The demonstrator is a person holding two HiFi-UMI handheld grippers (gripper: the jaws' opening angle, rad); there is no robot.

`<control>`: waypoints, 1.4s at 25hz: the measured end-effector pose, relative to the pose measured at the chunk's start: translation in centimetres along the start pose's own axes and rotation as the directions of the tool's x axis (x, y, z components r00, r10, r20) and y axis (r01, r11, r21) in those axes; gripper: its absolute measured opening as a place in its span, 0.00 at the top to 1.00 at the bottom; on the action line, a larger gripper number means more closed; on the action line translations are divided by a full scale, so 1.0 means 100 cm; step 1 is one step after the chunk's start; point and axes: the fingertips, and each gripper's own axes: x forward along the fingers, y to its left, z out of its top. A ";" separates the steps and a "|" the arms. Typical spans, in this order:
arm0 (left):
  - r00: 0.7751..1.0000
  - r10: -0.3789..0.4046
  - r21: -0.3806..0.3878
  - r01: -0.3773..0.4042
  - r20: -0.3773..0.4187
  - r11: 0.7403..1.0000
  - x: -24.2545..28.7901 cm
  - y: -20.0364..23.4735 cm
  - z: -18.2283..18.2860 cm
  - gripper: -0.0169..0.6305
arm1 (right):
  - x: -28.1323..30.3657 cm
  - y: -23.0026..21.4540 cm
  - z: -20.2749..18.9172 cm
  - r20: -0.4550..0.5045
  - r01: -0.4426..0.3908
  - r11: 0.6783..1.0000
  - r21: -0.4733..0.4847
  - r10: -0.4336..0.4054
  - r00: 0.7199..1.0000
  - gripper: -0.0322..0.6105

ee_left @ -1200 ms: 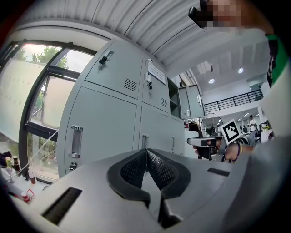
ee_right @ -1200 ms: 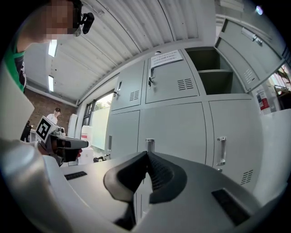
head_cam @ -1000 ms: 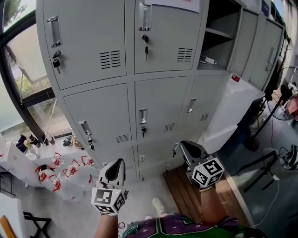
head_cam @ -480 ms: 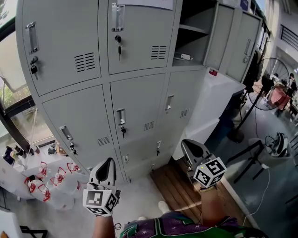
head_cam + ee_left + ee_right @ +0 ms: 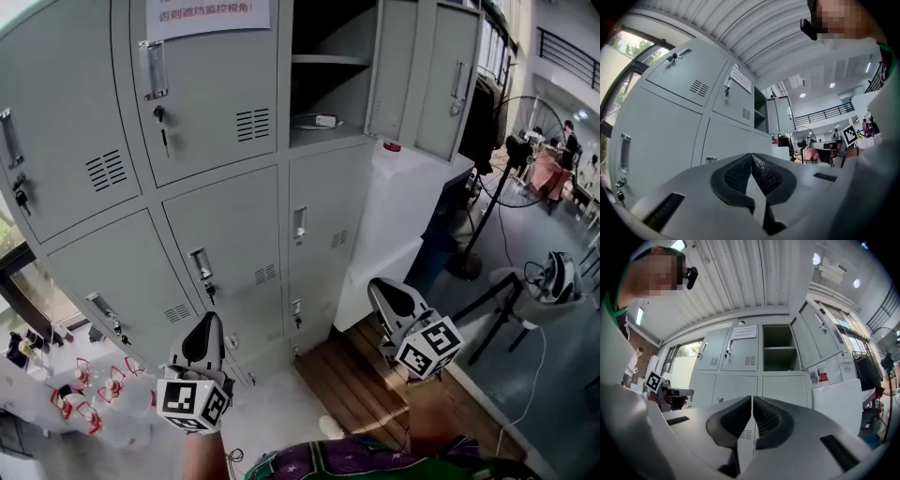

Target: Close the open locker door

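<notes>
L hand-held gripper (image 5: 207,322) & R hand-held gripper (image 5: 377,286) are kept closed, empty, well apart from open locker door (image 5: 442,103)

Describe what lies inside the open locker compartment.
The open locker compartment holds one shelf, and a small white device lies on its floor. The space above the shelf is dark and cropped, so it cannot be seen.

- Head view: up high, looking steeply down the lockers (image 5: 225,234) to the floor (image 5: 281,412).
- Left gripper view: low, near the lockers, angled along their front, tilted slightly up.
- Right gripper view: low, further back, facing them almost square-on.
- All three share the open locker (image 5: 328,84) in their top row.
</notes>
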 end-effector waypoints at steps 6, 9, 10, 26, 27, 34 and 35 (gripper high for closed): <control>0.998 -0.064 0.029 0.064 0.001 0.998 0.041 -0.036 0.001 0.94 | -0.012 -0.031 0.016 0.023 -0.024 0.999 -0.034 0.025 0.999 0.68; 0.996 -0.089 0.043 0.089 -0.003 0.995 0.060 -0.053 0.000 0.94 | -0.017 -0.048 0.025 0.040 -0.015 0.999 -0.036 0.016 0.999 0.52; 0.995 -0.098 0.045 0.098 -0.006 0.994 0.065 -0.060 0.001 0.94 | -0.020 -0.055 0.030 0.053 -0.008 1.000 -0.027 0.009 0.999 0.48; 0.981 -0.193 0.051 0.193 -0.009 0.980 0.138 -0.134 0.001 0.94 | -0.046 -0.166 0.052 0.066 0.073 0.997 -0.019 -0.071 0.995 0.39; 0.981 -0.196 0.057 0.196 -0.004 0.979 0.144 -0.138 0.002 0.94 | -0.046 -0.174 0.051 0.061 0.075 0.997 -0.020 -0.074 0.995 0.39; 0.974 -0.226 0.100 0.224 0.009 0.969 0.179 -0.171 0.016 0.94 | -0.046 -0.220 0.075 0.099 0.078 0.995 -0.061 -0.072 0.992 0.39; 0.973 -0.231 0.106 0.229 0.013 0.968 0.184 -0.176 0.017 0.94 | -0.046 -0.227 0.080 0.106 0.078 0.995 -0.063 -0.071 0.992 0.39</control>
